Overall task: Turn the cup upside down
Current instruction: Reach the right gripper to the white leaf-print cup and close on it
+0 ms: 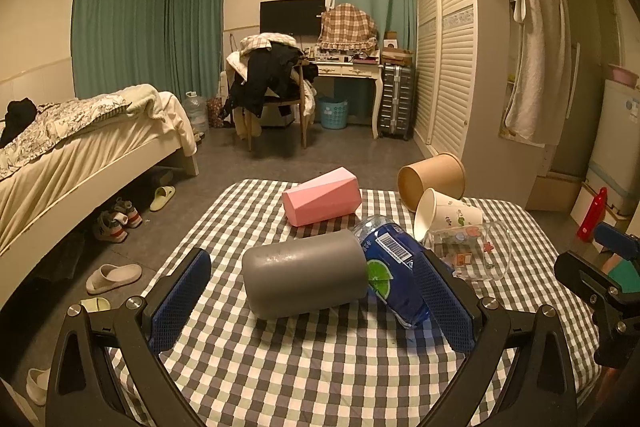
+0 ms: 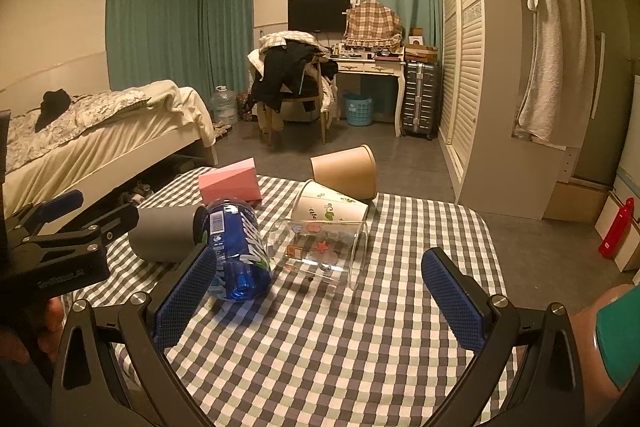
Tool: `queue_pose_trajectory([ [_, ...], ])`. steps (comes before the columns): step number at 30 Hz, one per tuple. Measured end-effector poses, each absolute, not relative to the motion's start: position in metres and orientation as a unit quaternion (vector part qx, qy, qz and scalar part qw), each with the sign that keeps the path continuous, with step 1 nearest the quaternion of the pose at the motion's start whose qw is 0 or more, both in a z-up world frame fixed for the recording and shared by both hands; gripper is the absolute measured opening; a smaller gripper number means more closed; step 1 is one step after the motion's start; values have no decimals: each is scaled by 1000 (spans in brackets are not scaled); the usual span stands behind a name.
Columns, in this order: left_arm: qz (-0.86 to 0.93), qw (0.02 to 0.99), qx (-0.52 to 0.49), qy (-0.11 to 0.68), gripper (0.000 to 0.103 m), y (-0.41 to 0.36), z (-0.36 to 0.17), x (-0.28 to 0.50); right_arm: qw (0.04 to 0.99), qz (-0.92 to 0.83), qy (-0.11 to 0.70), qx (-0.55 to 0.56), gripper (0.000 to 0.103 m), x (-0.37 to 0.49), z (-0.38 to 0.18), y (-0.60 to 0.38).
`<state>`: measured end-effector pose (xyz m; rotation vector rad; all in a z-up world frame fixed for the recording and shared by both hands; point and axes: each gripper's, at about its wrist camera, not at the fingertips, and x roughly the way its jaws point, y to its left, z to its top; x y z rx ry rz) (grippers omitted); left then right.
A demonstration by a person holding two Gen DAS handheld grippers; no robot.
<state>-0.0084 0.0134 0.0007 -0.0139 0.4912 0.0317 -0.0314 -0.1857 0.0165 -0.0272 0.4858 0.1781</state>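
On checked table [image 1: 320, 367]: grey cup [image 1: 304, 273] sideways, untouched.

Two low forward views, shared table [image 1: 320, 367]

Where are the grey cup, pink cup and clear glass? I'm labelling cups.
grey cup [image 1: 304, 273], left wrist view, on its side wall.
pink cup [image 1: 322, 195], left wrist view, on its side face.
clear glass [image 2: 320, 247], right wrist view, on its wall.

Bare checked tablecloth [image 2: 320, 347] in front; blue bottle [image 2: 236, 251] crowding grey cup [image 2: 164, 233].
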Motion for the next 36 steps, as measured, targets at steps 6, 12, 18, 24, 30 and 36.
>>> queue_pose_trajectory([
  [6, 10, 967, -3, 253, 103, 5, 6, -2, 963, 108, 246, -18, 103, -30, 25, -187],
  [12, 19, 966, 8, 258, 103, -4, 18, 16, 956, 143, 250, -57, 103, -12, 45, -194],
  [18, 49, 967, 0, 251, 103, -9, 35, 48, 937, 171, 269, -143, 103, 44, 62, -201],
  [24, 58, 966, -8, 251, 103, -11, 26, 78, 900, 222, 327, -185, 103, 113, 38, -198],
  [30, 54, 960, 0, 275, 103, -13, 4, 101, 866, 256, 386, -190, 97, 161, -2, -192],
  [36, 42, 957, 3, 287, 103, -18, -6, 112, 839, 287, 430, -171, 88, 196, -34, -185],
])
